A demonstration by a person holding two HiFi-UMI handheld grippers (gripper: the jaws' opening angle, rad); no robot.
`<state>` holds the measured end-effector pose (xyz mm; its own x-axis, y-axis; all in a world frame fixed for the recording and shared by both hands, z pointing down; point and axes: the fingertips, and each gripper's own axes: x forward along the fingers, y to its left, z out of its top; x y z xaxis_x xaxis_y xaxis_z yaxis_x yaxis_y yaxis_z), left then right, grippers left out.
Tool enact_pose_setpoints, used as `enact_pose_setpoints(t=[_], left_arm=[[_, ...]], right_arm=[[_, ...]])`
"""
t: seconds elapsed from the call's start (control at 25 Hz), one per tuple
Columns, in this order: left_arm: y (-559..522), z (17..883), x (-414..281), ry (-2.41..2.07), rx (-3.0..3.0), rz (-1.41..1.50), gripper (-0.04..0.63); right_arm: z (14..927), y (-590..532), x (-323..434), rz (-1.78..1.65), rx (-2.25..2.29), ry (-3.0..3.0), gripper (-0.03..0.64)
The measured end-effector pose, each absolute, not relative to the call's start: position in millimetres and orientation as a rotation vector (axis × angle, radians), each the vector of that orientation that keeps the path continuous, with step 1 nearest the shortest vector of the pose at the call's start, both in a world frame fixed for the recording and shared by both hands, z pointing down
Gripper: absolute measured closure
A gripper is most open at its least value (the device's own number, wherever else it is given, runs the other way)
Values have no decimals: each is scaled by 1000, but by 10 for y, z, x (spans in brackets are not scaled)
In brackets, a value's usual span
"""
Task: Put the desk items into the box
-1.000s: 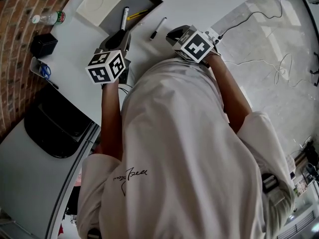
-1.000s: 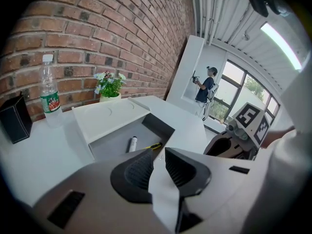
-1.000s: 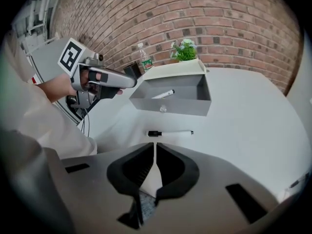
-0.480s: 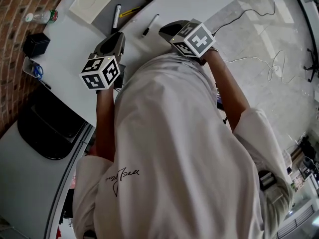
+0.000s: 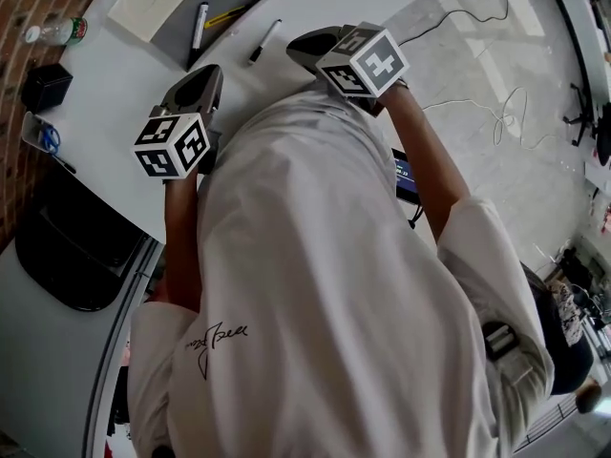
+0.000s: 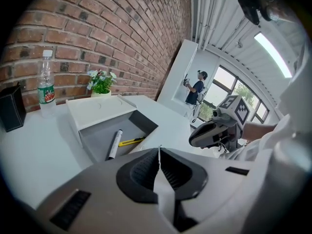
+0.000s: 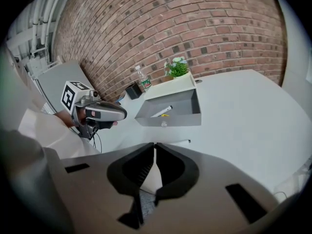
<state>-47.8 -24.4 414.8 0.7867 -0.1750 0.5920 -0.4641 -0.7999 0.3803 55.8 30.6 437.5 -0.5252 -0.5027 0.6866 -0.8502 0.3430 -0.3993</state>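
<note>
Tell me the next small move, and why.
Probably open the right gripper and ease it toward the black-capped white marker pen, which lies on the white table outside the grey open box; that gripper's jaws are shut and empty.

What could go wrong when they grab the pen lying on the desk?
The loose marker is thin and round, so it might roll away or slip from a pinch.
The right gripper and left gripper both have jaws together with nothing between; coming down like that would probably just push the marker.
The scissors sit near the edge of the desk, so a sideways sweep could knock them off.
</note>
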Motion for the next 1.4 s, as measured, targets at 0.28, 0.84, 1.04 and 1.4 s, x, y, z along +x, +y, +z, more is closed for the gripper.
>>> enact_pose_setpoints(t=[0.28,0.84,1.04,1.4], left_arm=[[-155,4169,-492,-443,2450,737,591],[65,4259,-378,-304,2473,833,591],[59,4262,-387,-311,2462,833,591],[64,4310,-407,-300,2455,851,591]], right_arm=[[4331,290,605,1020,1170,-2169,578],[4378,64,514,560,910,-2102,577],[4465,23,472,440,787,-2054,577],[4652,-48,391,309,658,-2011,575]])
